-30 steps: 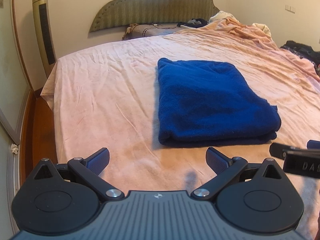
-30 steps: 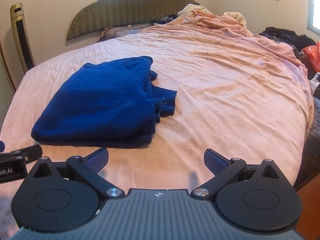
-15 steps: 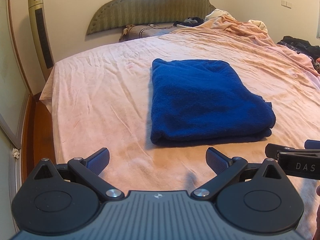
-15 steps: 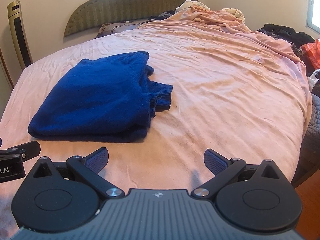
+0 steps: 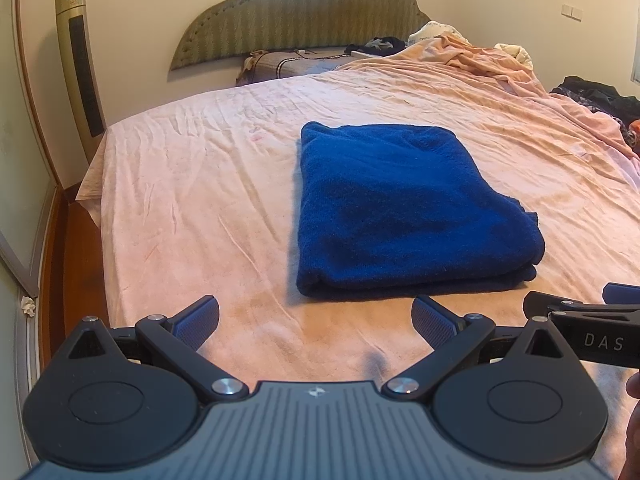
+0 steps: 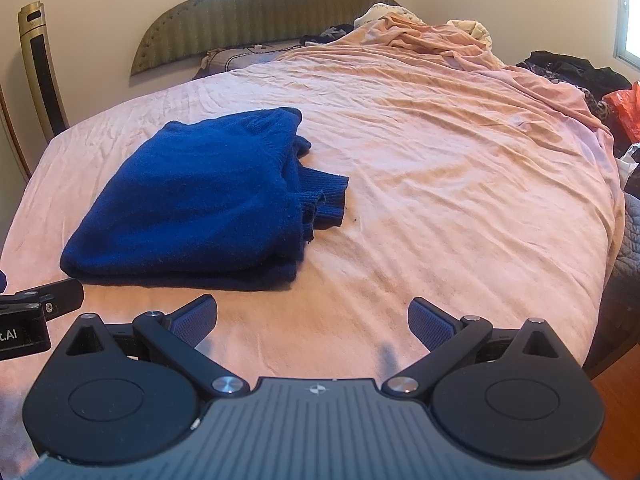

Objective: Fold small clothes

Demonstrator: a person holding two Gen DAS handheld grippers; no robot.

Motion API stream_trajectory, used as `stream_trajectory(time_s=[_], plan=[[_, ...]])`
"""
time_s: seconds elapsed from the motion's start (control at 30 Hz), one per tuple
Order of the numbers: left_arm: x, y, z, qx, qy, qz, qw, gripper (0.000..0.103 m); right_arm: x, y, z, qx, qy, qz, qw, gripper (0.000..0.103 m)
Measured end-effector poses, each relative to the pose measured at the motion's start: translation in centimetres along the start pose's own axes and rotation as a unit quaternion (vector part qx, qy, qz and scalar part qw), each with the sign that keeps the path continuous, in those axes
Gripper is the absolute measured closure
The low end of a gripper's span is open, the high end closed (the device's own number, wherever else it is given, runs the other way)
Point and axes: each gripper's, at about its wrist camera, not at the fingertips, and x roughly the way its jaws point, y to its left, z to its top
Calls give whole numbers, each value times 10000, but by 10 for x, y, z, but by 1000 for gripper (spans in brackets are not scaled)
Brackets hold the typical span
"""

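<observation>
A dark blue knitted sweater (image 5: 400,208) lies folded into a thick rectangle on the pink bed sheet (image 5: 192,184). In the right wrist view the sweater (image 6: 200,200) shows a ribbed cuff sticking out on its right side. My left gripper (image 5: 316,316) is open above the sheet, just short of the sweater's near edge, with nothing between its fingers. My right gripper (image 6: 312,316) is open too, to the right of the sweater's near corner, holding nothing. Each gripper's tip shows at the edge of the other's view.
A green padded headboard (image 5: 304,16) and a pillow stand at the far end. Crumpled bedding (image 6: 420,32) is piled at the far right. Dark clothes and an orange bag (image 6: 624,108) lie off the bed's right side. A tall gold fan (image 5: 80,68) stands left, by wooden floor.
Both grippers have drawn back slightly and tilted, so the sweater sits a little higher and farther in view. The sweater itself has not moved; both grippers stay open.
</observation>
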Motion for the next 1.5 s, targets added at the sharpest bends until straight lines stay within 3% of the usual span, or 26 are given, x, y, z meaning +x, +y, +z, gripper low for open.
stream_trajectory(time_s=[0.23,0.4,0.53,0.73,0.93,1.1,1.2,1.3,1.5], plan=[[-12,2,-4,-64,-323,-186,9993,0,0,-1,-1,23,-14,18,10000,0],[-18,-2,-4,36,-372,-117,9992,0,1,-3,-2,50,35,1,10000,0],[-27,-9,-6,334,-463,-255,9980,0,1,-6,-3,111,49,33,9999,0],[-28,-8,-5,363,-507,-473,9969,0,2,-10,-2,97,0,67,9999,0],[-13,6,7,414,-551,-245,9973,0,6,-25,11,-65,-191,34,9998,0],[41,45,59,340,-589,392,9969,0,34,-75,53,44,-567,-230,9981,0],[96,76,103,140,-523,531,9971,0,81,-127,87,596,-427,-388,9966,0],[155,99,143,2,-358,774,9964,0,137,-180,111,1119,-266,-842,9898,0],[240,112,202,15,-515,1186,9916,0,211,-237,142,1259,-211,-1521,9801,0]])
